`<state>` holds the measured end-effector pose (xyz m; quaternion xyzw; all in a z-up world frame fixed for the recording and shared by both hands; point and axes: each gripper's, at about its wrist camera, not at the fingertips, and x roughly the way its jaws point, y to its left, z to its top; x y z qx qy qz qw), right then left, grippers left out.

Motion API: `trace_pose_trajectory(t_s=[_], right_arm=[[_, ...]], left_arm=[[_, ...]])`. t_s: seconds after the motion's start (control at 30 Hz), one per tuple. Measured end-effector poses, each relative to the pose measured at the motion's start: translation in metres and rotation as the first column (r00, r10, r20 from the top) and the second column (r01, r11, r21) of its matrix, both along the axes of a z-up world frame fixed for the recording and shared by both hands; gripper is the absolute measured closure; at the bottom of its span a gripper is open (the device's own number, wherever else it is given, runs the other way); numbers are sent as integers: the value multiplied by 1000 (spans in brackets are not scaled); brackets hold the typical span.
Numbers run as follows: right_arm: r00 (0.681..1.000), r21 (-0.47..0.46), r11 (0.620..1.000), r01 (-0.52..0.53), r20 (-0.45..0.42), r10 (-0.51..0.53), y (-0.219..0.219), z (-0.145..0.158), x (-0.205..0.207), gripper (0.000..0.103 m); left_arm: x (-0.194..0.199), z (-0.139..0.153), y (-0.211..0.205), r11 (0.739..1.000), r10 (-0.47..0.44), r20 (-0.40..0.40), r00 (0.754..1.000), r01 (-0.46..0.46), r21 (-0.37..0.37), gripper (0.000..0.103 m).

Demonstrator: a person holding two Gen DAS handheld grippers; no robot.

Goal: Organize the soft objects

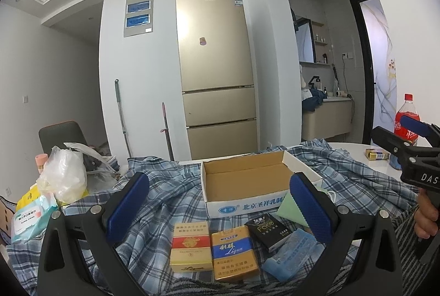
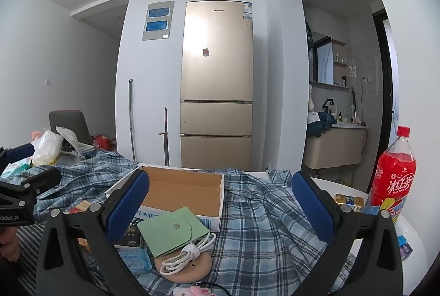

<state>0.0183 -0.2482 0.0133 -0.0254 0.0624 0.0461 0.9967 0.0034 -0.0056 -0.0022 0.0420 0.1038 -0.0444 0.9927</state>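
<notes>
Even, cool daylight, glare on the fridge [image 2: 217, 48], heavy fisheye bending, dark vignetted corners.

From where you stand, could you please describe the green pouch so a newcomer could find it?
Find the open cardboard box on the plaid cloth. Against its near white wall lies the green pouch, partly over a coiled white cable. It alone is flat, mint green, with a round snap flap.

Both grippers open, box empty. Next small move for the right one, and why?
Probably lower the right gripper onto the green felt pouch: its jaws stand open and hold nothing, the pouch lies nearest, just before the empty cardboard box. Left gripper also open.
</notes>
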Motion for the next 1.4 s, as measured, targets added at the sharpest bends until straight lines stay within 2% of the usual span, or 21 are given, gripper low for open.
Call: trace_pose_trajectory(t_s=[0.27, 0.43, 0.57, 0.63, 0.8, 0.93, 1.07, 1.17, 1.3, 1.4], right_arm=[[1000, -8, 1000, 2, -22, -2, 2, -1, 5, 0], [999, 0, 1000, 12, -41, -12, 0, 3, 9, 0], [999, 37, 999, 22, -38, -21, -8, 14, 8, 0], [998, 32, 999, 20, -60, -18, -9, 24, 10, 0], [991, 47, 999, 9, -131, -3, -17, 51, 17, 0], [979, 69, 997, -26, -200, 39, -19, 59, 24, 0], [964, 68, 996, -58, -254, 73, -13, 53, 36, 0], [950, 67, 995, -80, -298, 97, -6, 42, 47, 0], [926, 72, 993, -95, -358, 115, 1, 18, 63, 0], [903, 86, 991, -107, -408, 133, 2, 1, 73, 1]], left_arm=[[4, 1, -3, 1000, -28, -20, 999, 28, 8, 0], [5, 8, 3, 998, -42, -43, 998, 40, -38, 0], [6, 17, 0, 999, -25, -66, 997, 22, -39, 0], [7, 24, -5, 1000, -6, -79, 997, 5, -9, 0], [10, 43, -9, 1000, 6, -124, 992, -8, -17, 0], [19, 51, -8, 999, 36, -196, 980, -40, -16, 0], [31, 44, 4, 993, -3, -289, 957, -32, -115, 0], [40, 31, 7, 992, -8, -342, 940, -35, -118, 7], [50, 12, 9, 993, 2, -382, 924, -47, -109, 9], [65, -6, 12, 992, -22, -452, 892, -37, -121, 19]])
